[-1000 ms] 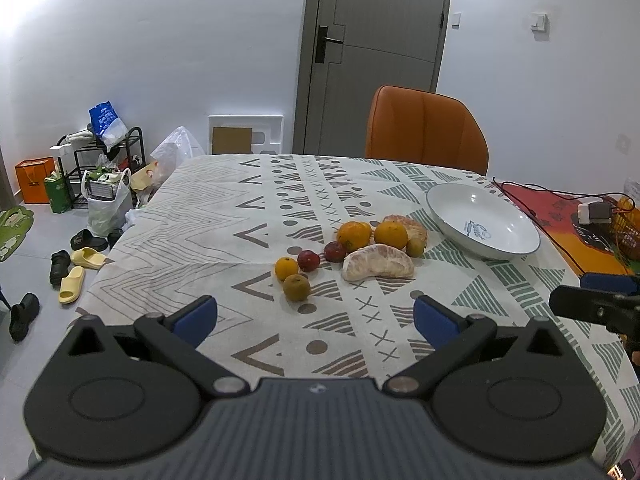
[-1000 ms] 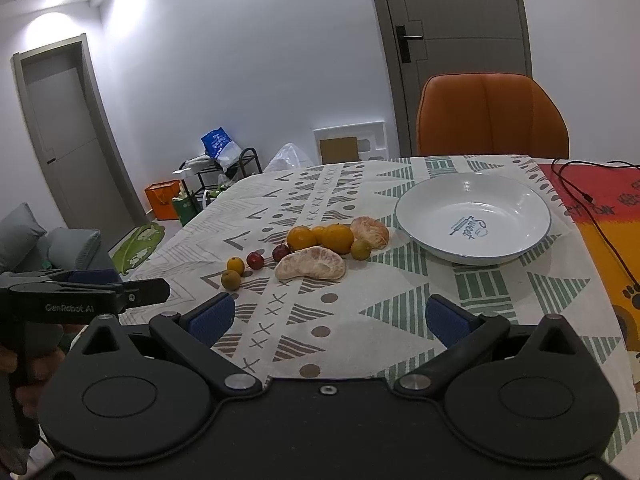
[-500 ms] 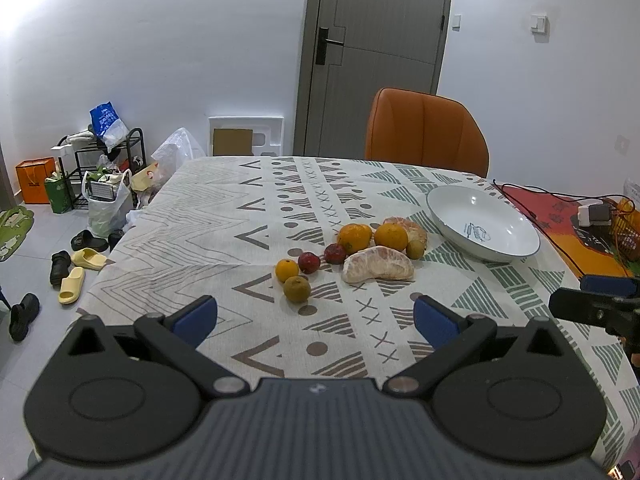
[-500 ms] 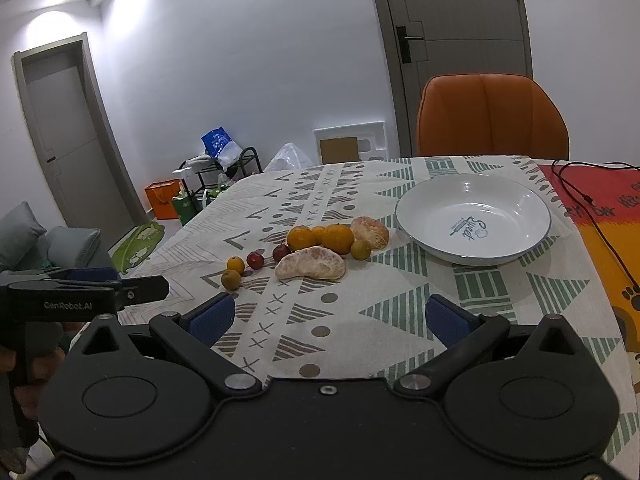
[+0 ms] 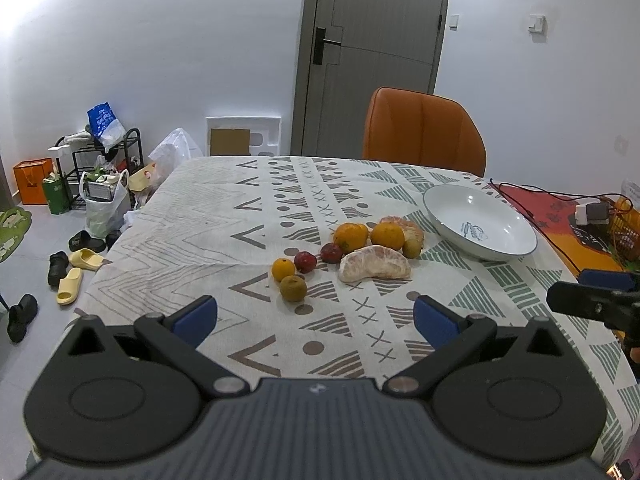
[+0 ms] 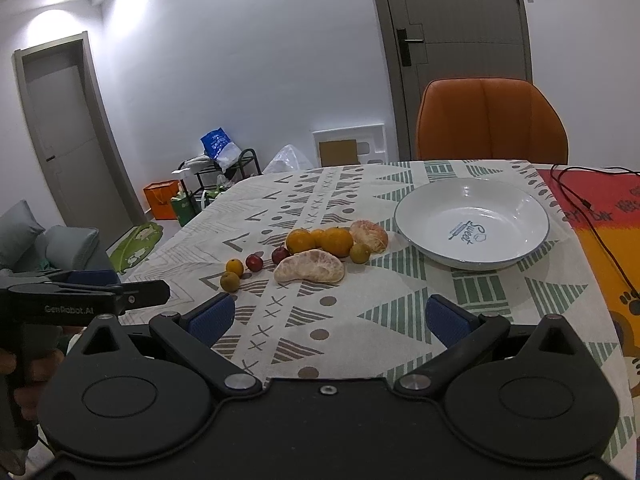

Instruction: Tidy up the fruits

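Observation:
Several fruits lie in a cluster mid-table: a peeled pomelo segment (image 5: 375, 263) (image 6: 310, 267), two oranges (image 5: 351, 236) (image 6: 301, 240), two dark red plums (image 5: 305, 261) (image 6: 253, 262), a small orange (image 5: 283, 269), a brownish fruit (image 5: 293, 288) (image 6: 229, 281) and a peeled tangerine (image 6: 369, 235). An empty white bowl (image 5: 444, 216) (image 6: 412, 220) stands right of them. My left gripper (image 5: 315, 318) is open and empty, short of the fruits. My right gripper (image 6: 327, 318) is open and empty, near the table's front edge.
A patterned tablecloth (image 5: 208, 216) covers the table. An orange chair (image 5: 422, 130) stands at the far side. A red-orange mat with cables (image 6: 600, 216) lies at the right. Shoes and bags (image 5: 76, 216) sit on the floor to the left.
The left wrist view has shifted slightly, so the fruits and bowl sit a little higher. The right gripper has barely moved. Both stay open.

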Available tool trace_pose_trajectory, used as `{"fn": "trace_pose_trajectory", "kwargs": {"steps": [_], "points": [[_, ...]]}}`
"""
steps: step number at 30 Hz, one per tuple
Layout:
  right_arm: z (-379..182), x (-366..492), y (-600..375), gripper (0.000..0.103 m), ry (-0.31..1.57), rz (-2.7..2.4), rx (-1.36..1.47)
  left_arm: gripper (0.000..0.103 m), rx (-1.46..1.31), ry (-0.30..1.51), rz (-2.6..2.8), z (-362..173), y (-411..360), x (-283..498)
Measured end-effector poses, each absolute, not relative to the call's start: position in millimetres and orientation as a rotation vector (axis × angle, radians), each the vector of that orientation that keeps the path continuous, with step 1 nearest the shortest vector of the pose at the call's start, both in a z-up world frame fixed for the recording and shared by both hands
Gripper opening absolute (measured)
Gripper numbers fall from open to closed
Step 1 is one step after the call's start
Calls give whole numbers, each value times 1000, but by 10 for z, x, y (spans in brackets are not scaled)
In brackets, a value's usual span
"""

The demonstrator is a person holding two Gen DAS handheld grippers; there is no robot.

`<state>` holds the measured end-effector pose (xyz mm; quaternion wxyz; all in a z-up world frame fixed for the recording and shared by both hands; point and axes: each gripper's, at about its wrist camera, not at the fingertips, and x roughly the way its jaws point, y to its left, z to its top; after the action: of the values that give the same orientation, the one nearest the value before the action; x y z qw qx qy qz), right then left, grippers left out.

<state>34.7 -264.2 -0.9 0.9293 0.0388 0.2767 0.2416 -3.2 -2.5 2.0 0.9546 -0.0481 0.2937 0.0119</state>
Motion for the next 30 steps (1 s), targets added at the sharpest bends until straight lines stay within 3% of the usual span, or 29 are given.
{"fn": "trace_pose_trajectory", "kwargs": {"steps": [30], "points": [[-90,511,-2723,103,538,489,95,103,-108,589,7,-78,-9,180]]}}
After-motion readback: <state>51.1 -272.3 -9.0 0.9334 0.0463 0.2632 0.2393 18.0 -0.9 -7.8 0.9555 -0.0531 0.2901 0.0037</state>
